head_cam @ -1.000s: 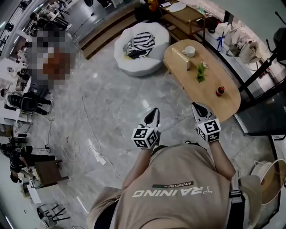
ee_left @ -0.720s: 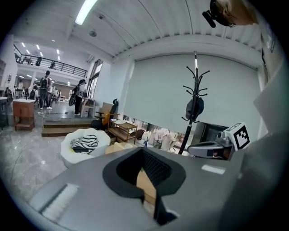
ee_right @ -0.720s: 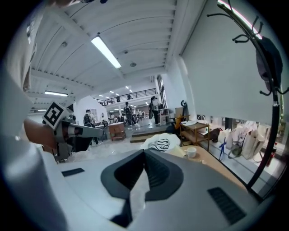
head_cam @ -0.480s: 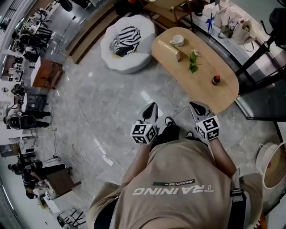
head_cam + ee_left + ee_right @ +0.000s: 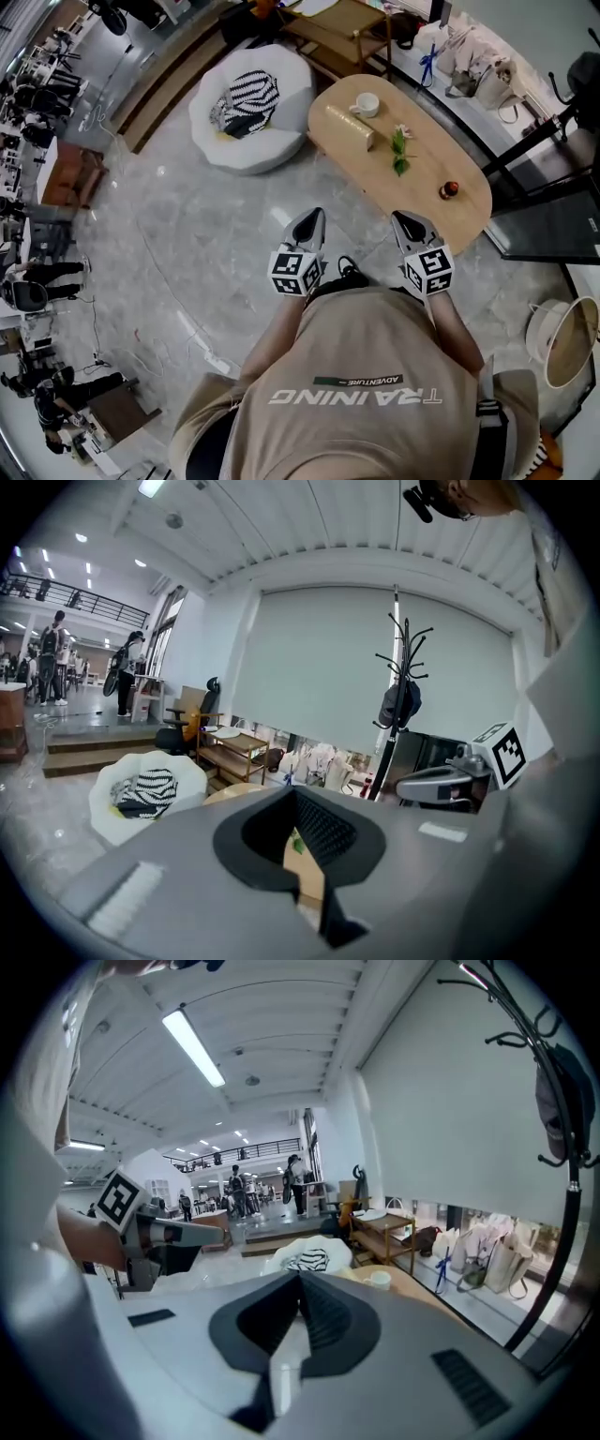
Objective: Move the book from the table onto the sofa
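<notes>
1. Head view: a person in a beige shirt point(image 5: 366, 375) stands on a grey marble floor point(image 5: 216, 244) and holds both grippers forward, side by side. The left gripper point(image 5: 316, 216) is over the floor. The right gripper point(image 5: 401, 219) has its tip near the closest edge of an oval wooden table point(image 5: 427, 173).
2. Head view, the table: a tan oblong thing, which seems to be the book point(image 5: 349, 126), lies flat on the far part of the table, just beside a white cup point(image 5: 365, 104). A green sprig point(image 5: 400, 150) and a small red thing point(image 5: 448, 190) are also on the table. The book is well apart from both grippers.
3. Head view, the sofa: a round white sofa point(image 5: 272, 150) stands near the far end of the table, and a striped cushion point(image 5: 246, 94) lies on it.
4. Left gripper view: the jaws are closed, their tips meet, and nothing is between them. Below the tips, a narrow slit shows a strip of the table. The sofa is at the left and the right gripper at the right.
5. Right gripper view: the jaws are closed and hold nothing. Beyond them are the sofa and the cup, and the left gripper shows at the left. I cannot make out the book here.
</notes>
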Motion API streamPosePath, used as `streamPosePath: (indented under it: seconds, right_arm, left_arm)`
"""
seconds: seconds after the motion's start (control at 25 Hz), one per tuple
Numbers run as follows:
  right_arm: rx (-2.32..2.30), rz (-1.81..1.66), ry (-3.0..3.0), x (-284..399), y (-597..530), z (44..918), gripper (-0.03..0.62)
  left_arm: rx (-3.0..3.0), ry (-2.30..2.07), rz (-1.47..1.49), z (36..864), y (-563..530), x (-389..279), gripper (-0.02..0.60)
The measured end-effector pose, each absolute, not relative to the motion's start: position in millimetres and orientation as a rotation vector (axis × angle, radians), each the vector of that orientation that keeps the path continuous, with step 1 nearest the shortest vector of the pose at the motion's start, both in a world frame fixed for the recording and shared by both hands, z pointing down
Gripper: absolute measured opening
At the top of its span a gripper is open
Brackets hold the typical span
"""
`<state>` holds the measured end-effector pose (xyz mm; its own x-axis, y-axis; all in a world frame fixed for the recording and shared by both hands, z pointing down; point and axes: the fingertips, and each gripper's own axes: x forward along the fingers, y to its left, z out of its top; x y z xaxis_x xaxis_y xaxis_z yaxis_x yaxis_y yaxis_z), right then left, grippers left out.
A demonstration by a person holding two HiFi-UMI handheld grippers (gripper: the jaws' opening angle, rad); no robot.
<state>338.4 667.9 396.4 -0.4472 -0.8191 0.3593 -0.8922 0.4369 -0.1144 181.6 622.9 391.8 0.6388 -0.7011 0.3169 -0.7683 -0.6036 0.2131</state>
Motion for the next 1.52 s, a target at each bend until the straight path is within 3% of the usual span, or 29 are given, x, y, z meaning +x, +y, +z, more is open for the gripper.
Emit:
streamPosePath:
  seconds: [0.92, 1.52]
  right_arm:
    - [1.359, 0.431, -2.424, 274.4, 530.2, 408.5, 0.005]
    - [1.532, 0.616, -2.411, 353.3, 401.8, 435.6, 0.005]
  left_arm:
    - [2.364, -1.217, 0.211, 430.6, 527.0, 112.2, -0.009]
    - [2.458, -1.037, 0.378, 414.1, 376.0, 207.6, -0.009]
